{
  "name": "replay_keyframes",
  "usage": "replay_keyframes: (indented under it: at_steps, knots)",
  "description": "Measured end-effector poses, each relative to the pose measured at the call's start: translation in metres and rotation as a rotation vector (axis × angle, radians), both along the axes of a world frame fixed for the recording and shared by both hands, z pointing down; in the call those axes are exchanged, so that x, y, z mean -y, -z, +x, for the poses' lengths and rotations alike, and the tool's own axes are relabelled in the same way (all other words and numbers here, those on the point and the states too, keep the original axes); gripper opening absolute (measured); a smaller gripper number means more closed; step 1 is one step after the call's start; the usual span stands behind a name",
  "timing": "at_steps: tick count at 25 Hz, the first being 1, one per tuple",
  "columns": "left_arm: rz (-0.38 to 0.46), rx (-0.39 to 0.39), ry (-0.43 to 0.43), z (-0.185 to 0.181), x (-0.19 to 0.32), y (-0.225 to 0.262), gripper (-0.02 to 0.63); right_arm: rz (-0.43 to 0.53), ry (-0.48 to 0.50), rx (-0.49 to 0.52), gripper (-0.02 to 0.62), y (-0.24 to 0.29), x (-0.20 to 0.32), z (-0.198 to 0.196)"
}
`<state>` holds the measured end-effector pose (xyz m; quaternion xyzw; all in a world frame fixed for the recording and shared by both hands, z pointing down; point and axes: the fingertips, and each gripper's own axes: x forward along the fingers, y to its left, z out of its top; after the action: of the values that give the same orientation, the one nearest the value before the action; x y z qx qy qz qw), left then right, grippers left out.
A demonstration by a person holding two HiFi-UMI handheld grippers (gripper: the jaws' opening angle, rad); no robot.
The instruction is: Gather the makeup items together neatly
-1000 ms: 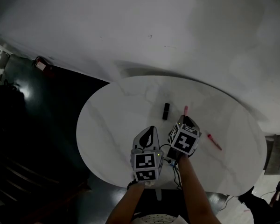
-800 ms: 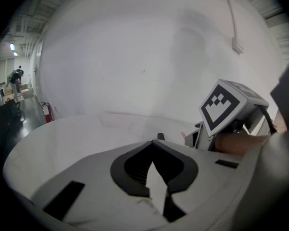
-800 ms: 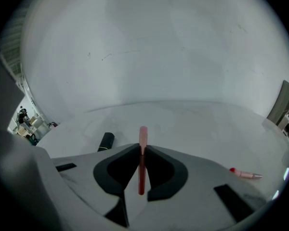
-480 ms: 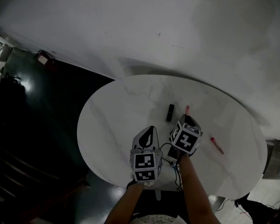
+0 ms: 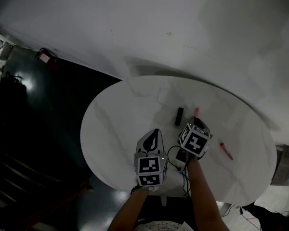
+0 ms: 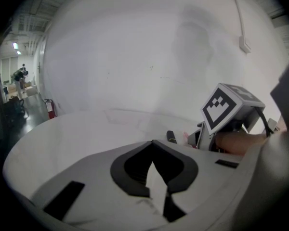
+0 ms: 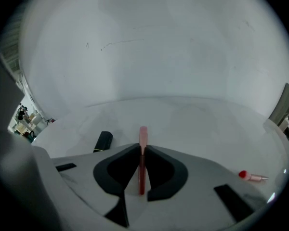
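Saw a pale wall (image 5: pixel 183 28) across the top of the head view and a dark floor (image 5: pixel 33 143) down the left side. Found a round white desk (image 5: pixel 115 124) with faint grey veining across the middle of the frame.

Noted two forearms coming up from the bottom edge, each with a gripper over the near part of the desk. Found the left gripper (image 5: pixel 156 131) at lower centre, beside the right one and nearer the desk's edge. Read its jaws in the left gripper view (image 6: pixel 152 142) as pressed together at the tips, with nothing between them. Found the right gripper (image 5: pixel 198 121) just right of it and tilted downward. Read its jaws in the right gripper view (image 7: pixel 142 146) as pinching a slim pink stick (image 7: pixel 143 134), whose pale end stuck out past the tips.

Spotted a red fire extinguisher (image 5: pixel 43 57) at the upper left, by the foot of the wall.

Saw a short black tube (image 5: pixel 179 116) lying flat on the desk, just left of the pink stick (image 5: pixel 196 111) and not touching it. Saw a small red-tipped item (image 5: pixel 226 150) lying alone on the desk at centre right, well apart from the other two.
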<state>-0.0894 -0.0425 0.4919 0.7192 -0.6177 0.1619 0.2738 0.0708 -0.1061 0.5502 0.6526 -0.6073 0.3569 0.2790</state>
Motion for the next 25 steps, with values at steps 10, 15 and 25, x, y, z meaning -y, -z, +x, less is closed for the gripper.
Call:
replay_keyframes:
  at_steps: [10,15,25]
  knots:
    - [-0.018,0.0,0.003,-0.0041,0.0026,-0.0046,0.038,-0.02,-0.01,-0.022,0.069,-0.006,0.0015,-0.0029]
    - [-0.016,0.004,0.001,-0.005,0.0057,-0.0069,0.038,-0.038,0.002,-0.032,0.071,-0.0058,0.0029,-0.0038]
    - [-0.02,-0.001,-0.003,-0.0031,0.007,-0.0068,0.038,-0.047,-0.003,-0.029,0.072,-0.0072,0.002,-0.0034]
